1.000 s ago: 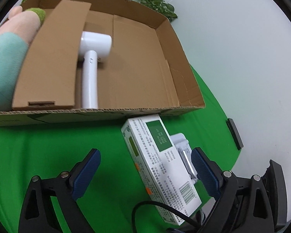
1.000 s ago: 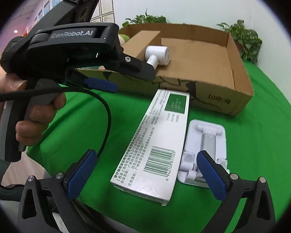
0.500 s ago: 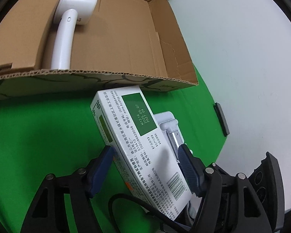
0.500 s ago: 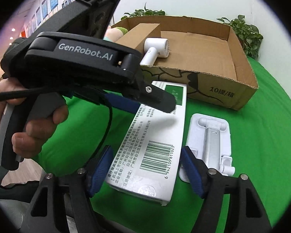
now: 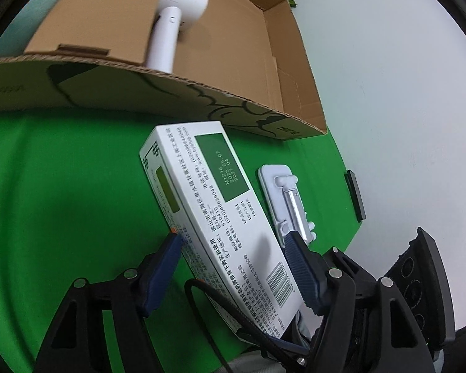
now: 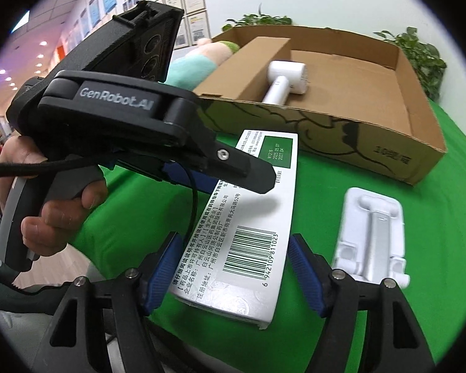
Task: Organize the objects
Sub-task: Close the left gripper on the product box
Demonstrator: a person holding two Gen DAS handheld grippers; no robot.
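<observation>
Clamping the long white medicine box (image 6: 248, 227) from both ends' sides, the two claws meet over the green tablecloth (image 5: 62, 186): the right gripper (image 6: 233, 267) has its blue pads pressed against the box's long edges at the barcode end, and the left gripper (image 5: 233, 267) grips the same box a little farther along, its dark body and the person's hand (image 6: 46, 211) showing at the left of the right wrist view. A second ago both sets of jaws stood wide with the box lying loose between them; they have since closed onto it, and the left gripper has dropped closer to the cloth. Just beside the box lies a white moulded tray (image 6: 372, 236) with a silver bar in it, not touching either claw. Beyond, the open cardboard box (image 6: 388, 143) sits on the cloth with a white hair dryer (image 6: 285, 80) inside, unmoved, and a plush toy (image 6: 195, 62) at its far left corner.
</observation>
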